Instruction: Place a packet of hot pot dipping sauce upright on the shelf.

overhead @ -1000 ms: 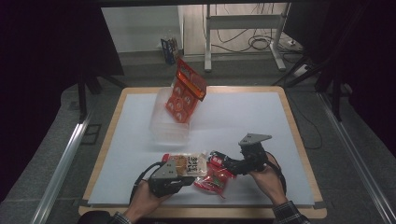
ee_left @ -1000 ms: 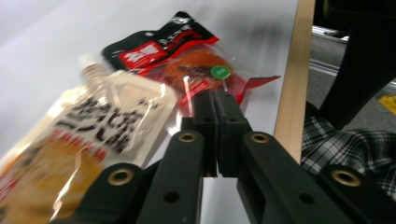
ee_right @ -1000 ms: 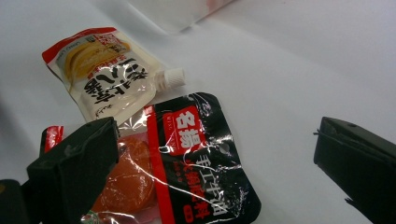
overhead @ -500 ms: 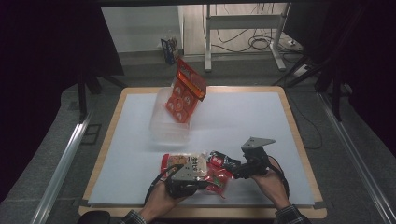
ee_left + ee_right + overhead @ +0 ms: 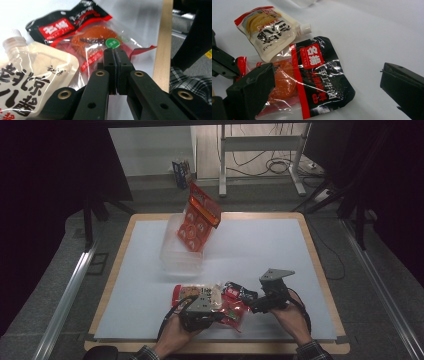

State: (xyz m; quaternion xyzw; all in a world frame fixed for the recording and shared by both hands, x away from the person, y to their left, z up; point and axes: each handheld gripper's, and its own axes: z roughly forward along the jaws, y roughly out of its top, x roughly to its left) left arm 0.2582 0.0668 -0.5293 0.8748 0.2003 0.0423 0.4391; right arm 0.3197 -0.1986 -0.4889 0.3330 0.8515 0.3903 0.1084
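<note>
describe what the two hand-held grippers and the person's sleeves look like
Both hand-held grippers are black. The left hand-held gripper has flat ribbed pads on angular links with brass-coloured rivets. The right hand-held gripper carries a grey three-cornered plate. Black cables trail from them. The sleeves are plaid.

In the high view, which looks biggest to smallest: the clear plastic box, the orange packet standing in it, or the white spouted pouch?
1. Clear plastic box
2. Orange packet
3. White spouted pouch, though it is partly hidden by the left gripper.
</note>
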